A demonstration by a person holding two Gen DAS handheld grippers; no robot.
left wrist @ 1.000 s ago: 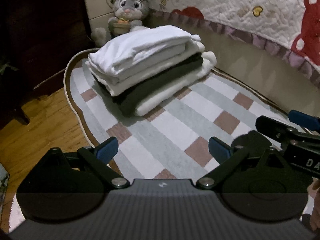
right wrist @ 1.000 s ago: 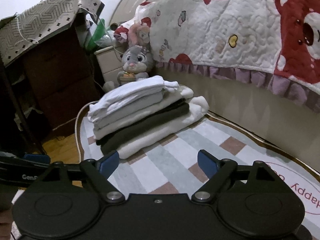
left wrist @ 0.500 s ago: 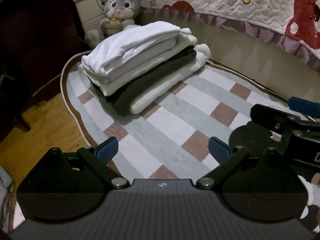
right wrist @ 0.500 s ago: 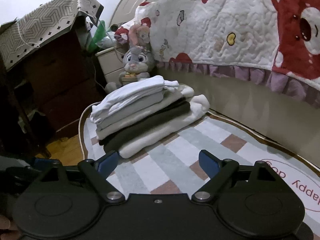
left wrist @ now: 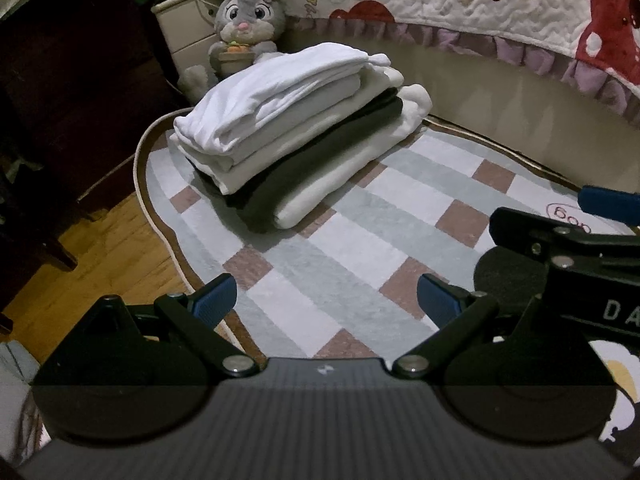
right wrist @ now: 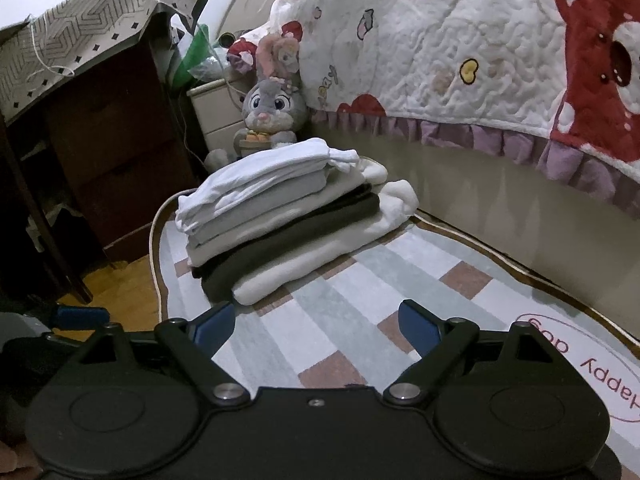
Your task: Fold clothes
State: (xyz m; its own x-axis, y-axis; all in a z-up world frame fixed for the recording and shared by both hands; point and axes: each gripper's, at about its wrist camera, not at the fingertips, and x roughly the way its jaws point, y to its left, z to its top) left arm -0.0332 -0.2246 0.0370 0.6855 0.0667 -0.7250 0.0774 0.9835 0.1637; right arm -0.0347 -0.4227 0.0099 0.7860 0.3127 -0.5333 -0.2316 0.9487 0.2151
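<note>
A stack of folded clothes (left wrist: 296, 128), white and cream pieces with one dark grey piece in between, lies on the checked rug (left wrist: 360, 240). It also shows in the right wrist view (right wrist: 288, 208). My left gripper (left wrist: 326, 304) is open and empty, held above the rug short of the stack. My right gripper (right wrist: 316, 324) is open and empty too, also short of the stack. The right gripper's body shows at the right edge of the left wrist view (left wrist: 568, 240).
A grey plush rabbit (right wrist: 270, 110) sits behind the stack by a cream nightstand (right wrist: 218, 114). A bed with a bear quilt (right wrist: 480, 48) runs along the right. A dark wooden cabinet (right wrist: 100, 128) stands left. Wooden floor (left wrist: 92, 256) borders the rug (right wrist: 360, 288).
Both grippers have drawn back a little and tilted, so the stack sits slightly farther and higher in both views. Both stay open and empty.
</note>
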